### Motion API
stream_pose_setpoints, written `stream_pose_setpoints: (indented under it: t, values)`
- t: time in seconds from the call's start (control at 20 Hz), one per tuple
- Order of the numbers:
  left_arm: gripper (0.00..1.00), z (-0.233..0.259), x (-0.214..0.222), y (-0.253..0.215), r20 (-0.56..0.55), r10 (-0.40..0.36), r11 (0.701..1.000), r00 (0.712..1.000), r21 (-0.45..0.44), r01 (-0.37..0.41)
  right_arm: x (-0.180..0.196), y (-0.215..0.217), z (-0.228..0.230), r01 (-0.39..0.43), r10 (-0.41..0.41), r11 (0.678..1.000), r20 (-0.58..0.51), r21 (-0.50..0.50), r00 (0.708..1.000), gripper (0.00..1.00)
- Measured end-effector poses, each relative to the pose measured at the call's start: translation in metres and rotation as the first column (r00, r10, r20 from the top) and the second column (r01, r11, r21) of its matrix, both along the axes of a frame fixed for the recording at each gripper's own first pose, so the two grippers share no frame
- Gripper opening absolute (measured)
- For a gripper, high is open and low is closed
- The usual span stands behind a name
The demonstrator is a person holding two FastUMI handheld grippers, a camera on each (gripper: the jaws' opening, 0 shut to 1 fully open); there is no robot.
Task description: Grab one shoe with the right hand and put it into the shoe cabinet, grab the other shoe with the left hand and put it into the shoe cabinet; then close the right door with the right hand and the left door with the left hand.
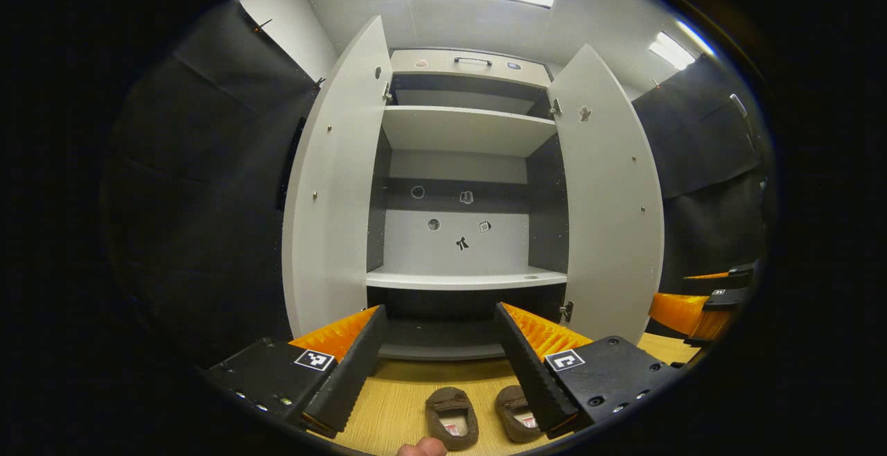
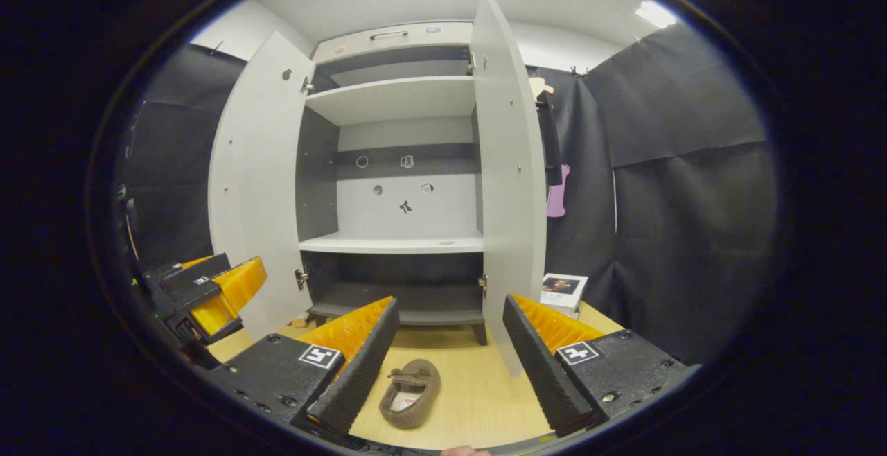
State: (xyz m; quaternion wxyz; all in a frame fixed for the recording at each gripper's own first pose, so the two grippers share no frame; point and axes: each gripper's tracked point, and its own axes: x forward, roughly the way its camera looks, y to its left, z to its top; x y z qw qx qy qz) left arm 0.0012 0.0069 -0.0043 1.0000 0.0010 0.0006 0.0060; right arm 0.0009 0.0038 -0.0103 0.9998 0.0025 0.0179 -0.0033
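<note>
The left hand-held gripper (image 1: pixel 436 366) is hanging with its 2 fingers spread wide and nothing between them, facing the shoe cabinet (image 1: pixel 463 186) straight ahead. Both doors are standing open: the left door (image 1: pixel 336 186) ahead to its left, the right door (image 1: pixel 610 199) ahead to its right. Just below and ahead of this hand-held gripper, 2 brown shoes are lying side by side on the wooden floor (image 1: pixel 416 387), the left shoe (image 1: pixel 452 418) between the fingers and the right shoe (image 1: pixel 516 411) partly hidden behind the right finger; their long axes are running toward the cabinet, with the closed fronts pointing at it and the openings facing up. The right hand-held gripper (image 2: pixel 450 366) is also gaping open and empty, with 1 shoe (image 2: pixel 410 393) lying on the floor between its fingers, nearer its left finger, its long axis tilting slightly rightward toward the cabinet. The other hand-held gripper is showing far off at its left edge. A small box (image 2: pixel 563 291) is sitting on the floor beyond the right door.
</note>
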Motion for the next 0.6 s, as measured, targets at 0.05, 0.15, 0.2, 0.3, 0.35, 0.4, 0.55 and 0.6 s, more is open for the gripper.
stream_pose_setpoints:
  t: [0.05, 0.15, 0.2, 0.3, 0.35, 0.4, 0.55, 0.6]
  values:
    - [0.95, -0.001, -0.001, 0.001, -0.003, 0.005, 1.000, 1.000, -0.004, -0.005, 0.000, 0.001, -0.002, -0.004, 0.004, 1.000, -0.005, -0.001, 1.000, 0.99]
    - [0.95, 0.000, -0.001, 0.001, -0.001, 0.007, 1.000, 1.000, -0.010, -0.007, 0.000, 0.004, -0.006, -0.012, 0.011, 1.000, -0.016, -0.007, 1.000, 0.99]
    - [0.99, 0.001, -0.001, 0.001, 0.002, 0.007, 1.000, 1.000, -0.012, -0.007, 0.000, 0.005, -0.006, -0.015, 0.015, 1.000, -0.020, -0.009, 1.000, 0.94]
    - [0.94, 0.002, -0.001, 0.002, 0.001, 0.008, 1.000, 1.000, -0.013, -0.008, 0.002, 0.007, -0.005, -0.022, 0.022, 1.000, -0.019, -0.011, 1.000, 0.94]
    - [0.95, 0.001, -0.001, 0.003, -0.004, 0.011, 1.000, 1.000, -0.011, -0.011, 0.003, 0.008, -0.005, -0.027, 0.027, 1.000, -0.017, -0.013, 0.999, 0.94]
    - [0.95, 0.000, -0.002, 0.004, -0.006, 0.014, 1.000, 1.000, -0.010, -0.014, 0.004, 0.009, -0.004, -0.030, 0.030, 0.999, -0.015, -0.014, 0.999, 0.94]
    - [0.99, 0.000, -0.004, 0.006, -0.007, 0.019, 1.000, 1.000, -0.011, -0.019, 0.007, 0.013, -0.005, -0.040, 0.040, 0.999, -0.013, -0.017, 0.999, 0.94]
    - [0.99, 0.001, -0.004, 0.007, -0.007, 0.019, 1.000, 1.000, -0.010, -0.019, 0.008, 0.014, -0.005, -0.044, 0.044, 0.999, -0.014, -0.018, 0.999, 0.94]
